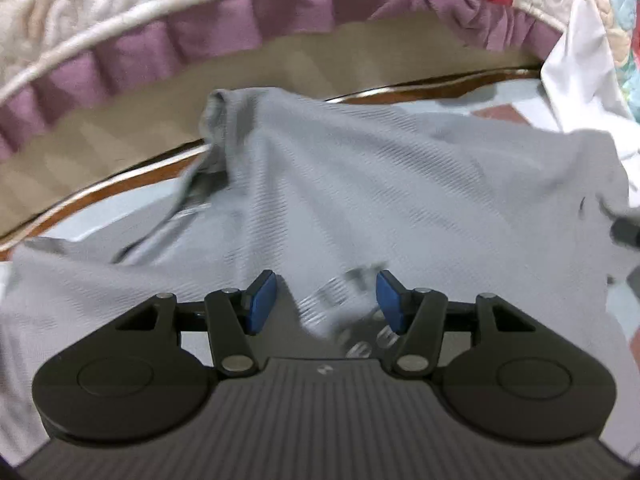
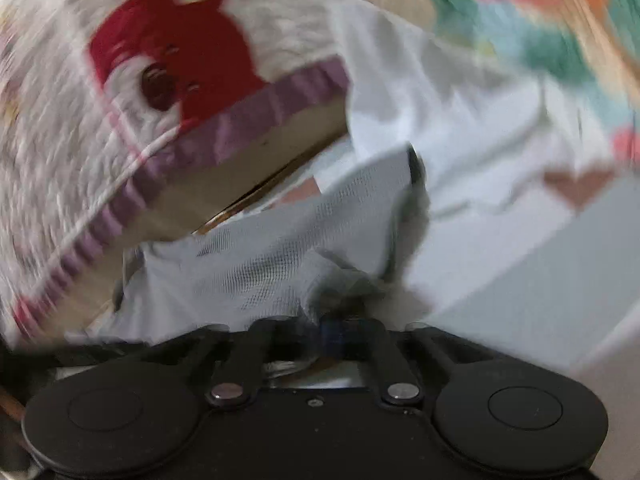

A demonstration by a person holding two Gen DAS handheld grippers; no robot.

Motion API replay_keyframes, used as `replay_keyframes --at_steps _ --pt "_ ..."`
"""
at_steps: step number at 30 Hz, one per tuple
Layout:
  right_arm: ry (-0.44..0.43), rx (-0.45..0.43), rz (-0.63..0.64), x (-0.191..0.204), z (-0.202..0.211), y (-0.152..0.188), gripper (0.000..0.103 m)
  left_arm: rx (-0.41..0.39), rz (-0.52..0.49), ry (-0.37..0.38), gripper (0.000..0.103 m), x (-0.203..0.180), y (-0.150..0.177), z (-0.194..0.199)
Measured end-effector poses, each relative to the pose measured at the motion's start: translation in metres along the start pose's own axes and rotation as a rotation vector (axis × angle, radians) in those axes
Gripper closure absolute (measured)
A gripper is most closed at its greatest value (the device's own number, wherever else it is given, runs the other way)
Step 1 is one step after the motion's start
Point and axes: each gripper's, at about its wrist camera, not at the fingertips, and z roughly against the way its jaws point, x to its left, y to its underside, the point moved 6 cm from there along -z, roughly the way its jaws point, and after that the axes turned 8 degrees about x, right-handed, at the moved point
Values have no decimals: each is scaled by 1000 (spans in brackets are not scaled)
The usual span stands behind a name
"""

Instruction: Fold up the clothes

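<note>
Right gripper (image 2: 340,330) pinching grey garment (image 2: 280,248) edge, left gripper (image 1: 326,300) parted

Garment (image 1: 360,184): plain grey, fine ribbed mesh weave; a blurred white print near its near edge.
Quilt (image 1: 80,12): cream-white with raised stitched swirls; a red bear (image 2: 172,52) figure with a white ear patch and dark red nose.
Quilt frill (image 1: 200,40): mauve-purple pleats under a cream piped edge.
Bed side (image 1: 120,132): beige, with a brown wooden rail edged in a pale line.
White cloth (image 2: 440,92): plain white, far right.
Patterned cloth (image 2: 560,40): blurred teal, orange, pink and pale blue patches.
Surface under the garment (image 2: 520,272): pale blue-grey with a brownish-pink heart.
Left gripper (image 1: 326,300): black body, blue pads.
Right gripper (image 2: 336,332): black, blue showing faintly at the jaws.
</note>
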Motion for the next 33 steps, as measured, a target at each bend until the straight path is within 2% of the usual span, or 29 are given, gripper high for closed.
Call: replay_keyframes --at_steps 3,5,7,9,10,12,17,20,23,26,30,31,33 --pt "115 -80 155 8 14 -11 99 33 15 -42 48 25 -3 34" --pt "236 -56 279 4 5 -9 98 80 33 -114 47 48 4 50" --pt "258 -7 259 -8 -3 -6 86 157 58 -158 47 71 19 62" --pt "203 -9 214 -12 4 -10 69 182 76 -189 47 89 33 79" --pt "179 -13 194 -13 8 -13 57 156 86 -185 47 98 40 91" --pt "169 -61 166 -12 18 -15 50 90 100 -195 45 116 57 111" --pt "169 -156 38 -20 42 -19 50 -20 189 -287 44 184 117 128" --pt "107 -162 72 -9 46 -18 52 -93 205 -348 44 220 146 121" --pt "-36 -79 148 25 43 -13 58 -94 397 -277 44 259 167 112" --pt "-135 -35 249 71 56 3 57 -73 605 -181 44 295 185 98" --pt "-182 51 332 114 76 39 52 -75 635 -155 44 316 201 85" --pt "-166 70 328 116 77 48 48 -61 633 -129 44 316 205 80" --pt "-121 118 313 115 73 65 47 -51 683 -39 44 316 216 71"
